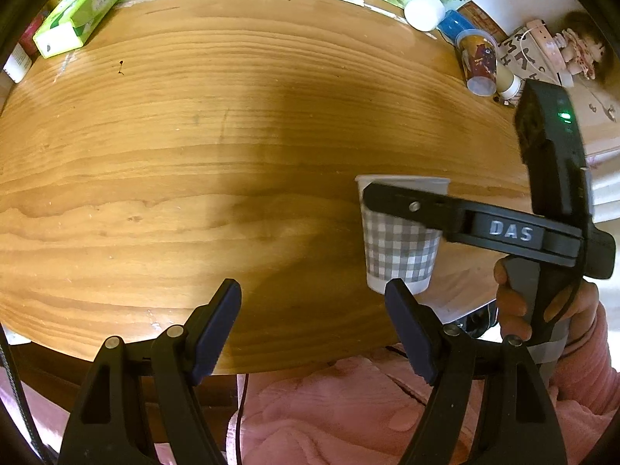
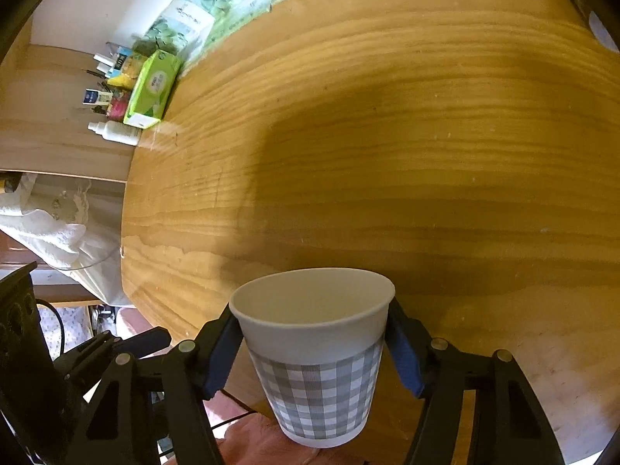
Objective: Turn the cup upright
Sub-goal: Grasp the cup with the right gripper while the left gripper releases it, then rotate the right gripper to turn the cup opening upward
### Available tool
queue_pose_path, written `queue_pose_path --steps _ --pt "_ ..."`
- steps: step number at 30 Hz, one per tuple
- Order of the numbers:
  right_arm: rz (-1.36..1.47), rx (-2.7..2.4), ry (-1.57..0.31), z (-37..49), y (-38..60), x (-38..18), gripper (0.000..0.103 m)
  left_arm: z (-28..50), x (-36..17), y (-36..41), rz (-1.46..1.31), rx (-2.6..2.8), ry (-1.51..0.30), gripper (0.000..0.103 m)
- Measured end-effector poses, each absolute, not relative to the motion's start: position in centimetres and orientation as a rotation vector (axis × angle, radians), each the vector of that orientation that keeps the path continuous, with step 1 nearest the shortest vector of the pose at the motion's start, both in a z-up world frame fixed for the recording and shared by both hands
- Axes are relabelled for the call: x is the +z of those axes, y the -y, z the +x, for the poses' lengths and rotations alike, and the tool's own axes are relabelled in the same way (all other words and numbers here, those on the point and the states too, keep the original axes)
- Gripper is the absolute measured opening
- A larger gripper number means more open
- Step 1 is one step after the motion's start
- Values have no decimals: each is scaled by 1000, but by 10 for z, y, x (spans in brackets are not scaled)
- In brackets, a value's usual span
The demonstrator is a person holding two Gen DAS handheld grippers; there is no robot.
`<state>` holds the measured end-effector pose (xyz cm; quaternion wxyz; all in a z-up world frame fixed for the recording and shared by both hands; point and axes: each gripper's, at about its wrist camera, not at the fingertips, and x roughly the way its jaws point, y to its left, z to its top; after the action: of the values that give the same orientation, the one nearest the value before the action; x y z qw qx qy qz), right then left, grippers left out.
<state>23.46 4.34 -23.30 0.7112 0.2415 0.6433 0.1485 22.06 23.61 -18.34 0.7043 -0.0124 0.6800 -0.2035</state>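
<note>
A paper cup [image 2: 316,356] with a grey-and-white check pattern and a white rim is held upright, mouth up, between the blue pads of my right gripper [image 2: 314,348], which is shut on it just below the rim. The cup looks empty and hangs above the near edge of the wooden table [image 2: 387,135]. In the left wrist view the same cup [image 1: 399,248] shows at right with the right gripper's finger across it. My left gripper [image 1: 314,317] is open and empty, over the table's near edge, left of the cup.
A green tissue box [image 1: 83,9] lies at the table's far left, also in the right wrist view [image 2: 153,89]. A printed tumbler [image 1: 478,62], a white ball-shaped object [image 1: 424,11] and small bottles stand at the far right. The person's pink clothing [image 1: 348,410] is below the edge.
</note>
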Motion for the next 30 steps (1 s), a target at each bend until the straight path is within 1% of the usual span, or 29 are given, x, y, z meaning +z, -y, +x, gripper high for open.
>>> queue_pose_path --steps 6,15,18,25,30 --pt "459 332 -1256 231 -39 -208 68 222 -182 -240 -20 -468 -1504 80" --pt "238 325 -947 212 -47 -175 68 223 -180 -243 -41 -464 -1487 80" --pt "192 316 -859 205 -47 -174 68 221 -178 -245 -50 -454 -1474 80" --pt "127 266 -725 188 -43 -184 68 214 -175 -246 -56 -428 -1448 80" --pt "112 259 -680 176 -40 -191 68 209 -172 -243 -58 -430 -1430 80"
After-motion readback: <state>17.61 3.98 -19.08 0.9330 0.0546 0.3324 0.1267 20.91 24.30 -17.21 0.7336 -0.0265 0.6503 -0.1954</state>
